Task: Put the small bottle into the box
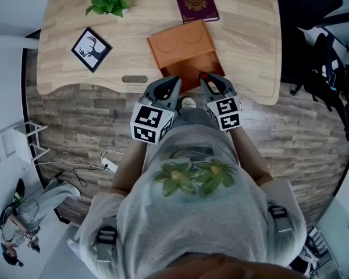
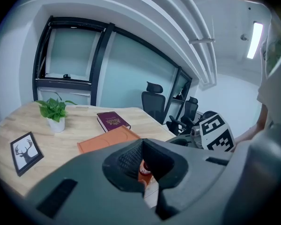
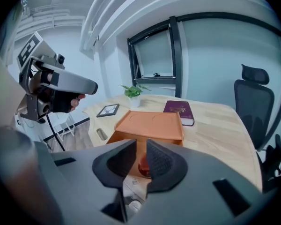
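At the counter — right hand-held gripper nips small bottle by its cap, just before the box | left hand-held gripper slightly open, empty | best: stay upright, lower inside, then release.

Small bottle mostly hidden by right gripper

A light wooden tabletop carries a leafy green plant in a white pot at its far left corner. A maroon gold-stamped book lies at the far edge, and a black-framed deer picture near the left edge.
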`<state>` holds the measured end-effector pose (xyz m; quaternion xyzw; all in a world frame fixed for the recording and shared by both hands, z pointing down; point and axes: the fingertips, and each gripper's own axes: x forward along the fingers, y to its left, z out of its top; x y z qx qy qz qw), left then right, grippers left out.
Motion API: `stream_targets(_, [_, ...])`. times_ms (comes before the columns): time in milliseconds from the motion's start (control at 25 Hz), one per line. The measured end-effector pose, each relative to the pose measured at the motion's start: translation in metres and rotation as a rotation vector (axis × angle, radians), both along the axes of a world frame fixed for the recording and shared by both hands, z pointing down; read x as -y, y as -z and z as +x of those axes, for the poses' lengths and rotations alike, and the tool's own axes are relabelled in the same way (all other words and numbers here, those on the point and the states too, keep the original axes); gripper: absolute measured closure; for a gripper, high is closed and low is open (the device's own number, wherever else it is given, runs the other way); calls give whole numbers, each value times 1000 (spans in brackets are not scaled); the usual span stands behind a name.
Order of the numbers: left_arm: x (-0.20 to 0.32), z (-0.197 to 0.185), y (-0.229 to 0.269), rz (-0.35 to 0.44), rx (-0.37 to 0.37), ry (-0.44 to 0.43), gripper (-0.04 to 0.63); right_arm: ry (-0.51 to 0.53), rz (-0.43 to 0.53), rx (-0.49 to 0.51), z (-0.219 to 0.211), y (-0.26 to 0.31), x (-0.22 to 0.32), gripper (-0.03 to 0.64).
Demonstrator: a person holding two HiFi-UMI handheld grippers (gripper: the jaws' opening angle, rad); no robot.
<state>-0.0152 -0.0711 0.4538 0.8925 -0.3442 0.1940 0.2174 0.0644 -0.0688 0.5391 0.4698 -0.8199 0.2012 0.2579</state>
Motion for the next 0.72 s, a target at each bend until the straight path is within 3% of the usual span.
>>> stream_targets(240, [-11, -3, 13, 19, -9, -63, 588, -73, 47, 43, -4, 30, -14, 609])
stream_targets(480, [-27, -4, 24, 39, -19, -121, 588, -214, 100, 75, 4, 60, -28, 609])
stream_targets(720, [-39, -7, 30, 53, -25, -165, 588, -275, 115, 66, 0, 72, -43, 609])
